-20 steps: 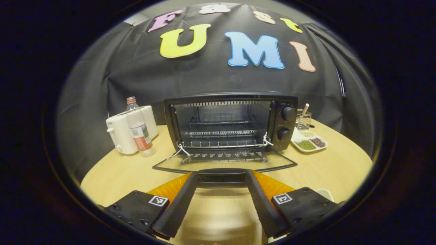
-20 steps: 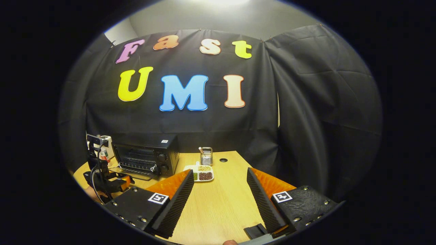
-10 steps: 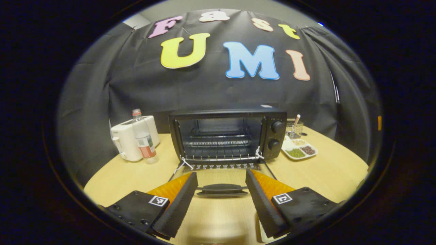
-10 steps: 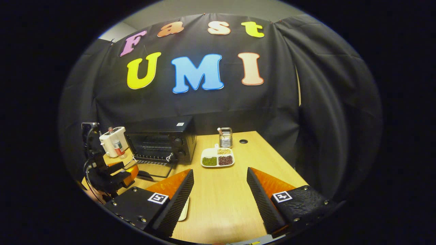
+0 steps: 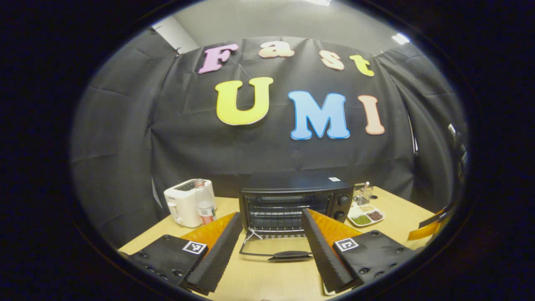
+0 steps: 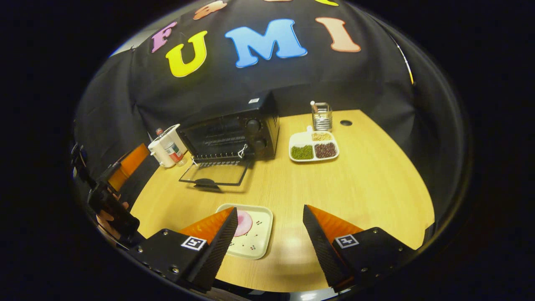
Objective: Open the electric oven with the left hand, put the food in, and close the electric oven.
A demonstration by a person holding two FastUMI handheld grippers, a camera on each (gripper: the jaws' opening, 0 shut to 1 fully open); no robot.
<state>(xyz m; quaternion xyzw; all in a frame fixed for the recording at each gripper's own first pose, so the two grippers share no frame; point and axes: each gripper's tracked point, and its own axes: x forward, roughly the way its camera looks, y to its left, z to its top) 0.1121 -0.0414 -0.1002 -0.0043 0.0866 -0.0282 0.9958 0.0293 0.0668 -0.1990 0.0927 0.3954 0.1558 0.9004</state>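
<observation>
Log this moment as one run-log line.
oven door: open | left tool: open, empty | right tool: open, above food plate | food: not loaded

Your oven point(image 6: 234, 133) is black all over, with black knobs and a clear glass door point(image 6: 215, 173) framed in black. It stands on a pale yellow wood-grain table point(image 6: 355, 184). Your left gripper point(image 5: 271, 246) and right gripper point(image 6: 269, 242) share one scheme: black ribbed pads, orange backing, and a small black-and-white square marker on each block. The cream tray point(image 6: 257, 238) carries dark speckles and a pink piece of food point(image 6: 242, 223). The white divided dish point(image 6: 313, 146) holds green, dark reddish-brown and what looks like tan grains. The toaster point(image 5: 186, 202) is white.
</observation>
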